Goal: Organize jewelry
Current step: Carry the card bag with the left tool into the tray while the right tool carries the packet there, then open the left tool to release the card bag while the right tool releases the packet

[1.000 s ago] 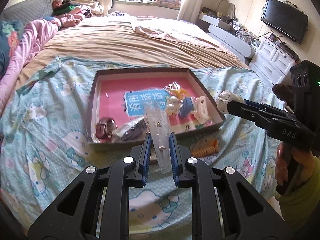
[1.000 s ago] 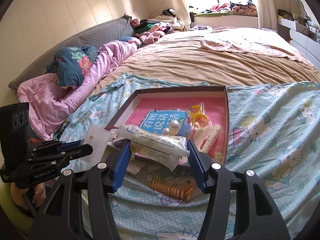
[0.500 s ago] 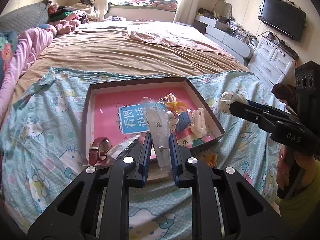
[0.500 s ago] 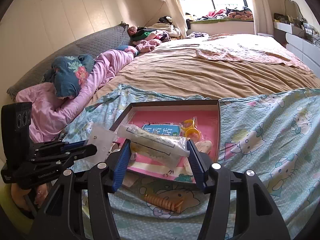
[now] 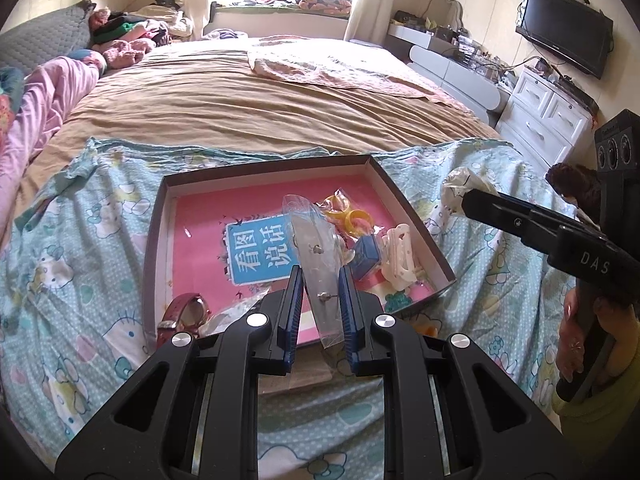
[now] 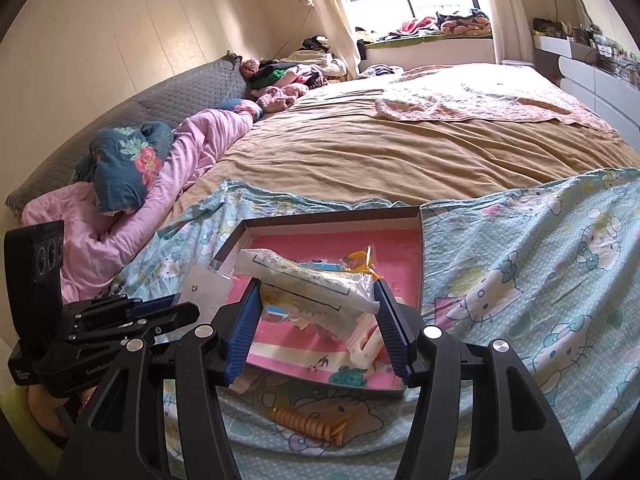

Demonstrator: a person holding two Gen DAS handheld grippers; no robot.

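A clear plastic sleeve [image 5: 318, 264] carrying small stud earrings stands upright, pinched between the nearly closed jaws of the left gripper [image 5: 320, 312], above the near edge of the shallow box [image 5: 158, 240]. The right gripper [image 6: 318, 320], set at a middling width, clamps a longer clear packet [image 6: 308, 284] crosswise; it seems to hold a pale beaded strand, though the wrinkled plastic blurs it. The right tool's body reads "DAS" in the left view, and the left tool's shows "GenRobot", partly cut off, in the right view.

The box has dark walls and a pink floor with a blue label [image 5: 258, 254] printed in white Chinese characters. In it lie a bag of yellow rings [image 5: 348, 216], a small blue box [image 5: 366, 260], a white hair clip [image 5: 398, 256] and a red-strapped watch [image 5: 186, 312] at the near left corner. An orange coiled hair tie [image 6: 308, 424] rests on the cartoon-cat sheet [image 6: 540, 280] just in front of the box.
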